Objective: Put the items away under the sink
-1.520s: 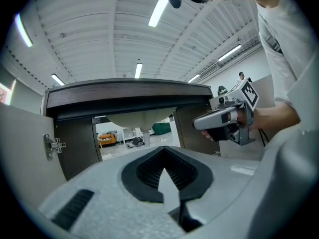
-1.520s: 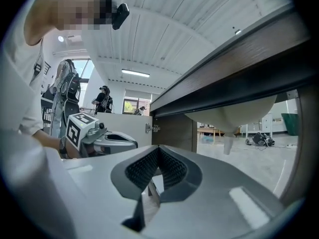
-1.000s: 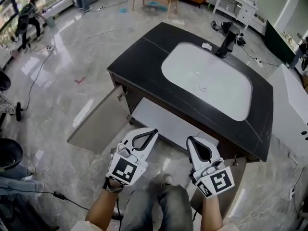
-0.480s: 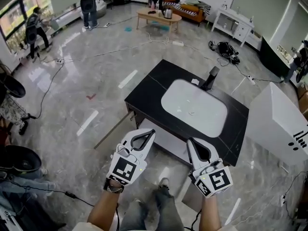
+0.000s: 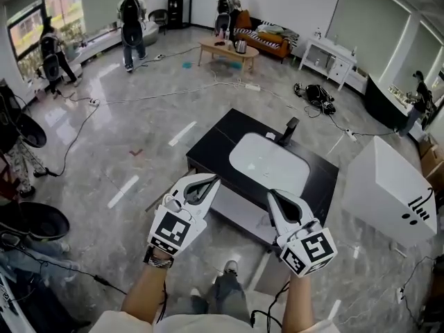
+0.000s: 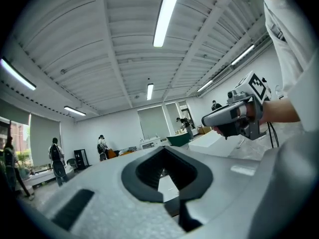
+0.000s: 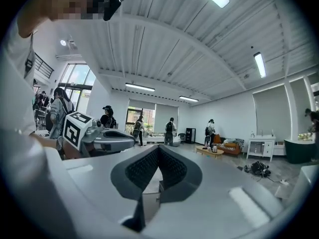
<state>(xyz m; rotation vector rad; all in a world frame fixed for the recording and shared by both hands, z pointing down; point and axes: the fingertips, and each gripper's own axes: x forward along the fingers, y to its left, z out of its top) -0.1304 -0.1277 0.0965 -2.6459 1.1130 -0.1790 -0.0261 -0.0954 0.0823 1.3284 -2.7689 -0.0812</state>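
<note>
- Head view: the person stands on the marble floor (image 5: 104,151) with both grippers held out in front, high above a black vanity.
- The white sink (image 5: 267,165) sits in the middle of the black worktop (image 5: 208,151). The dark faucet (image 5: 286,130) is at the worktop's far edge.
- Below the near edge of the worktop the under-sink cabinet (image 5: 236,210) is open, and its pale bottom board shows.
- The left gripper (image 5: 210,180) points toward the worktop's near left corner. The right gripper (image 5: 272,195) points at the near edge further right. Both are up in the air, well apart from the vanity.
- A big white box (image 5: 388,186) stands on the floor just beyond the worktop's right edge. Other people are working at the far end of the room, round a low coffee table (image 5: 225,47).
- Left gripper view: the camera tilts up at the ribbed ceiling and its strip lights. The fingers (image 6: 134,176) are clenched with their tips meeting, and there is only air in the diamond gap between them. The right gripper, with its marker cube, hangs at the right.
- Right gripper view: here too the fingers (image 7: 129,176) are clenched tip to tip on nothing. The left gripper is off at the left, with windows and standing people behind it.
</note>
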